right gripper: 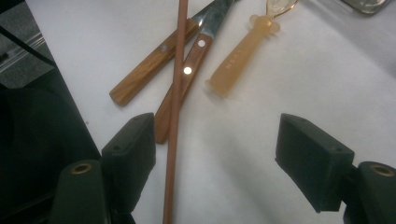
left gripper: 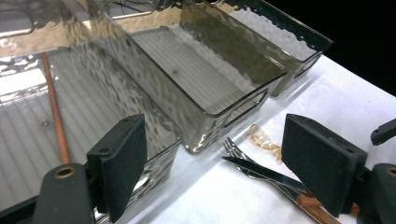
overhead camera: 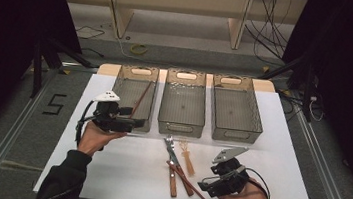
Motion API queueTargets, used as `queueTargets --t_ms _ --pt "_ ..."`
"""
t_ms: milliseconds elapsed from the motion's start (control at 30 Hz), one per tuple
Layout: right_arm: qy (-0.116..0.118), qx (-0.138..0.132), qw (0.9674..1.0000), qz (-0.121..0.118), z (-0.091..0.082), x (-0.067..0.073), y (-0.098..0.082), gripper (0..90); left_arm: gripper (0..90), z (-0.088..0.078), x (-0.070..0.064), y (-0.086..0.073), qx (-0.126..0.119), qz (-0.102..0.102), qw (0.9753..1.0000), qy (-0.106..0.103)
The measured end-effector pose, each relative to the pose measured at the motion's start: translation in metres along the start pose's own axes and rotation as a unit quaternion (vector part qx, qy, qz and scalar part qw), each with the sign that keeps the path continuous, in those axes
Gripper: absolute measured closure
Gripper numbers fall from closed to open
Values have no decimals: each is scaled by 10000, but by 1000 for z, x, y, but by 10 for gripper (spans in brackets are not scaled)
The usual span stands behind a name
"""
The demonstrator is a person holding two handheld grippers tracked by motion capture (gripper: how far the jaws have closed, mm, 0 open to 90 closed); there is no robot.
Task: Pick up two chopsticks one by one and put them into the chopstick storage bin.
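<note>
A: Where is the left gripper (overhead camera: 131, 122)?
B: At the left bin's (overhead camera: 125, 81) near wall, jaws wide with nothing between them. One chopstick (overhead camera: 141, 99) lies slanted inside that bin.
A: And the right gripper (overhead camera: 203, 188)?
B: Low over the mat, jaws wide too. The other chopstick (right gripper: 174, 112) lies between them beside the left pad, crossing a knife (right gripper: 184, 81) and fork (right gripper: 152, 67) handle.

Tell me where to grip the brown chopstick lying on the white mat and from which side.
Grip the chopstick on its bare near stretch, below the knife handle it crosses. It lies flat and thin, so come straight down with the right gripper, jaws straddling it crosswise. They already stand open beside it.
</note>
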State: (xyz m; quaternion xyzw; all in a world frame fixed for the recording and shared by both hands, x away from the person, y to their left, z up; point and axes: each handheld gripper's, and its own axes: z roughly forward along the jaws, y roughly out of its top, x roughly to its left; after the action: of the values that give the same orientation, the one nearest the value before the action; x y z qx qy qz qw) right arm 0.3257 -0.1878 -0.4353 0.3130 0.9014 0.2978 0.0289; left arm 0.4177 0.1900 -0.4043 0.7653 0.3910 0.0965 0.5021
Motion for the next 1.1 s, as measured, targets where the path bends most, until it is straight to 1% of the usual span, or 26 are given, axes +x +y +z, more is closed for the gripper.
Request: queueTargets --t_ms 33,133,233,267,300,367,400,433,500,533,633,700,767,1100 --pt "4 36 10000 36 0 1 0 294 215 0 -2 -1 -33 -4 10000 -43" --pt "10 103 9999 -8 2 2 0 295 209 -1 -8 -5 -20 28 9999 -150" --pt "47 199 9998 -31 4 4 1 303 208 -2 -13 -7 -68 97 9998 -179" --pt "49 228 9997 -98 6 5 1 312 208 -3 -15 -8 -87 104 9997 -196" --pt "51 265 9996 -109 6 5 1 322 208 -3 -17 -10 -112 137 9996 -235" --pt "120 366 9992 -116 8 7 0 339 206 -4 -21 -13 -85 245 9994 -241" --pt "125 378 9991 -150 9 7 0 353 205 -5 -22 -14 -56 270 9994 -215" --pt "148 440 9989 -115 10 8 0 372 205 -5 -23 -15 -66 241 9994 -234" --pt "173 507 9984 -156 12 8 0 400 204 -5 -25 -18 -60 243 9992 -303" --pt "196 573 9981 -134 13 10 0 412 204 -5 -27 -19 -52 271 9991 -326" --pt "183 665 9973 -252 15 12 -1 453 202 -5 -33 -22 -47 370 9986 -375" --pt "187 756 9967 -220 17 14 -1 475 200 -5 -38 -24 -18 418 9983 -403" --pt "212 796 9963 -240 18 14 -2 495 199 -6 -41 -27 19 488 9978 -442" --pt "298 1063 9932 -370 27 18 -4 610 193 -4 -49 -34 97 589 9972 -448"
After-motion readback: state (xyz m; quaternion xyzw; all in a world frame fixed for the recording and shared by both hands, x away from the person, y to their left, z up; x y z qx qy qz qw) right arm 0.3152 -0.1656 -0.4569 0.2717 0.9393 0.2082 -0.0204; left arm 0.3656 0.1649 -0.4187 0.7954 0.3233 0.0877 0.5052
